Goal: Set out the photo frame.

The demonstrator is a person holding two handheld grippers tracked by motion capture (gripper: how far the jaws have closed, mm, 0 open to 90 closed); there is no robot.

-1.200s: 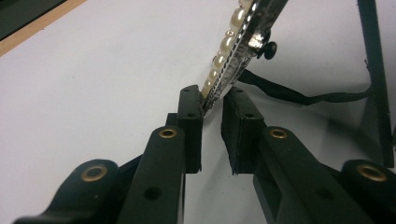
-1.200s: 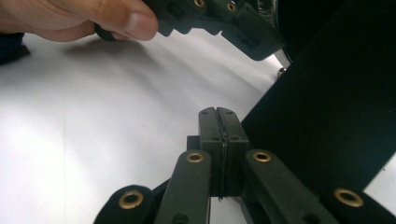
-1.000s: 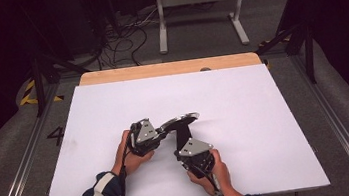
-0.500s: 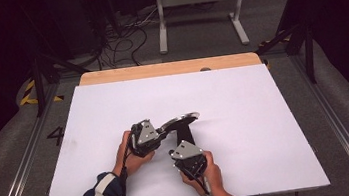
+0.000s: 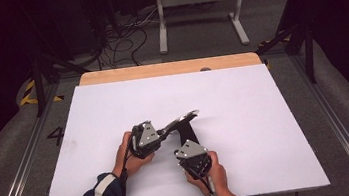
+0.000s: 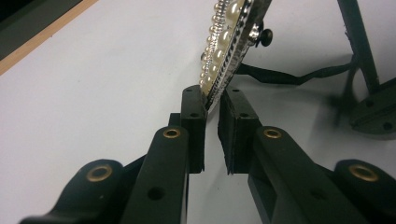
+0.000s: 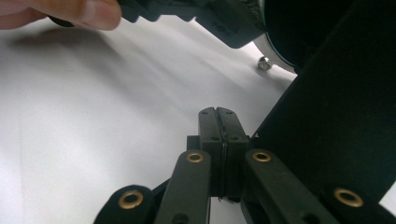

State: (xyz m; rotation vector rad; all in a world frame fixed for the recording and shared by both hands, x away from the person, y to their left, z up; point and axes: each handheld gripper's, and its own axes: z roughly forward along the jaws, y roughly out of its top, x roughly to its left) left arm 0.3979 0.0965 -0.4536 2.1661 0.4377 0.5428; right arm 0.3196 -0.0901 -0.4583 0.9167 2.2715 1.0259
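Left gripper view has your left gripper (image 6: 211, 112) pinching the lower edge of the pearl-and-rhinestone-rimmed silver frame (image 6: 229, 42) at upper centre — your right gripper (image 7: 218, 122) is clamped flat, seemingly on its thin black strap — so next, I'd judge, steady both before lifting.

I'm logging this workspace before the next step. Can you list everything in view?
pearl-edged frame: one, silver rim with white pearls, tilted up off the board, its edge between the left claw's pads
frame stand: one, black, on the board beside the right claw
white board: one, white, covering the tabletop
wooden table edge: one, light brown, far side
metal stand: one, grey, on the floor beyond the table
cables: several, dark, on the floor
left claw: black, clamped on the frame's edge
right claw: black, shut
hands: two, near edge
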